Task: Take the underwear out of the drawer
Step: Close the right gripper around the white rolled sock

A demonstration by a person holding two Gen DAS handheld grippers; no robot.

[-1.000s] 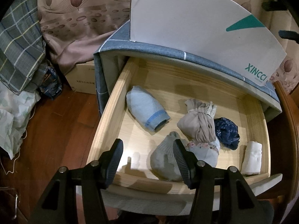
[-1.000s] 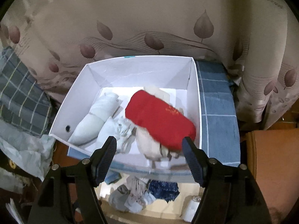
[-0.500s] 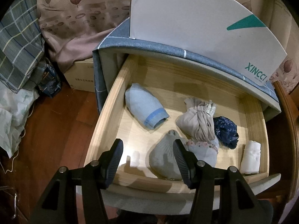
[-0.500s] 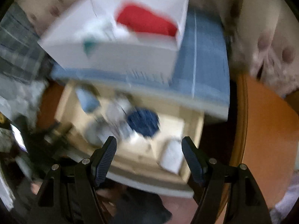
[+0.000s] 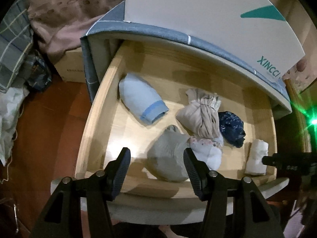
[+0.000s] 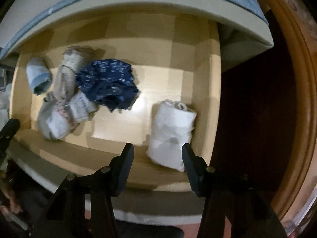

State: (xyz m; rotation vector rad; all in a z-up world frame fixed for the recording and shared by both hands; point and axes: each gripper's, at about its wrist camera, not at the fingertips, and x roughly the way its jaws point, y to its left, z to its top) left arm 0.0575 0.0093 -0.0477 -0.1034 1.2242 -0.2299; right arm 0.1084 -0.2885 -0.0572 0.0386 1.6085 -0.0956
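- Your right wrist view is smeared by motion, so the cloth textures there are hard to read, and the white box [image 5: 208,19] on top of the cabinet is cut off by the upper edge in both views
- The back of the drawer [image 5: 93,119] runs under the grey-blue cabinet top [image 5: 158,32] and is lost in shadow; your right claw shows in the left view only as a dark tip at the right edge beside a green flare
- The drawer is pale wood, pulled open over a reddish-brown wooden floor [image 5: 49,129]; a leaf-print curtain [image 5: 65,15], plaid fabric and a cardboard box stand to the left
- You can count six rolled or bundled pieces of underwear in the drawer: a light blue roll [image 5: 142,103], a beige tied bundle [image 5: 200,119], a grey bundle [image 5: 168,158], a pale floral one [image 5: 208,152] touching it, a navy patterned one [image 6: 108,83], and a white roll [image 6: 172,132] by the right wall
- Your left claw [image 5: 156,168] stands wide and empty above the front edge, the grey bundle showing between its fingers
- Your right claw [image 6: 157,158] has just been closing yet is still apart, with the near end of the white roll showing between its fingers, unpinched
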